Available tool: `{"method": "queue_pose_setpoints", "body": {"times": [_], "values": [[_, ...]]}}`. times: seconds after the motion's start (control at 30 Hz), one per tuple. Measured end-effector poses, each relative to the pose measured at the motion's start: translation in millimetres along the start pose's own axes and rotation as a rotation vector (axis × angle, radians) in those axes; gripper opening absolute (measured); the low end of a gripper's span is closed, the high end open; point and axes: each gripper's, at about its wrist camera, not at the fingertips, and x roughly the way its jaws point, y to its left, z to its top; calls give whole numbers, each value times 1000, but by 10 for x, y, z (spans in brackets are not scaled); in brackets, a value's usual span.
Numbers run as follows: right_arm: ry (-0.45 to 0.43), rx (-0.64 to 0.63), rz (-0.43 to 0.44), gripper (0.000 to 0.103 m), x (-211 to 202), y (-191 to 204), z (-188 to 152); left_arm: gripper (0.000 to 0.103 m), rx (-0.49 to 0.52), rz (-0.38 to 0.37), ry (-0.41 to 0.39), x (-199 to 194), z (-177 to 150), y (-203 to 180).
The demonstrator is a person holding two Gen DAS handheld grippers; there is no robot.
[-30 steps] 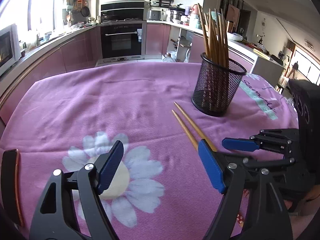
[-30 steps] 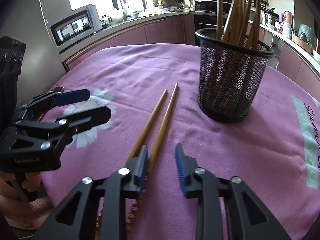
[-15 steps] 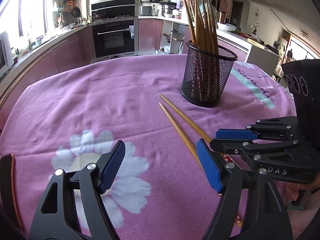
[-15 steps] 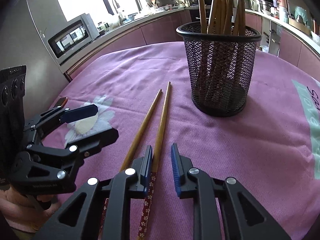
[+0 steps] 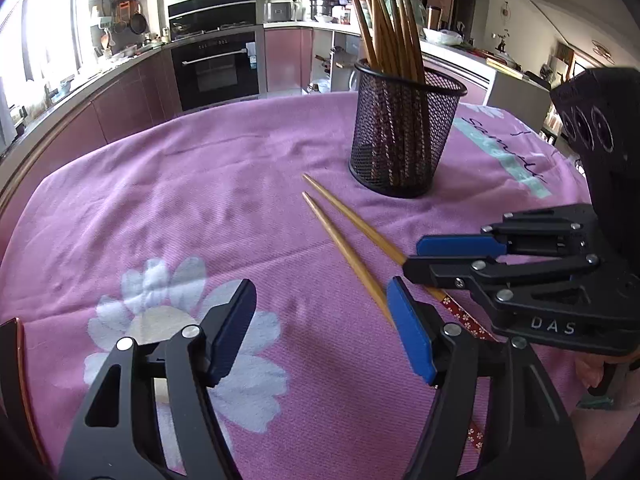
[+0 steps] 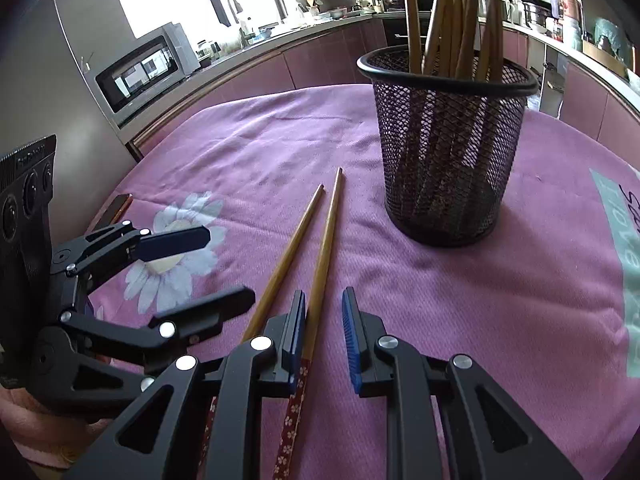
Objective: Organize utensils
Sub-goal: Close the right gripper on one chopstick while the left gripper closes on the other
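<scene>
Two wooden chopsticks (image 6: pixel 320 236) with red flowered handles lie side by side on the pink tablecloth, tips pointing at a black mesh holder (image 6: pixel 444 152) full of chopsticks. They also show in the left wrist view (image 5: pixel 344 240), with the holder (image 5: pixel 404 136) beyond. My right gripper (image 6: pixel 323 332) is open, low over the cloth, its jaws either side of the right-hand chopstick near the handle. It also shows in the left wrist view (image 5: pixel 444 256). My left gripper (image 5: pixel 320 332) is open and empty, just left of the chopsticks; it shows in the right wrist view (image 6: pixel 208 268).
A dark phone (image 6: pixel 114 208) lies at the cloth's left edge. A white daisy print (image 5: pixel 176 320) lies under the left gripper. Kitchen counters, an oven (image 5: pixel 216 68) and a microwave (image 6: pixel 148 68) stand behind the table.
Both grippers have moved forward toward the holder. The right gripper's jaws have come to straddle the right-hand chopstick and narrowed slightly. The chopsticks have not moved.
</scene>
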Motion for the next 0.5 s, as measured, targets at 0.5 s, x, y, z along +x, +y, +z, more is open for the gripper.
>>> {"method": "queue_pose_setpoints", "body": {"times": [0.5], "values": [[8,-19,-19,9,108,-8,116,36,44,-39,55,155,39,-50]]}}
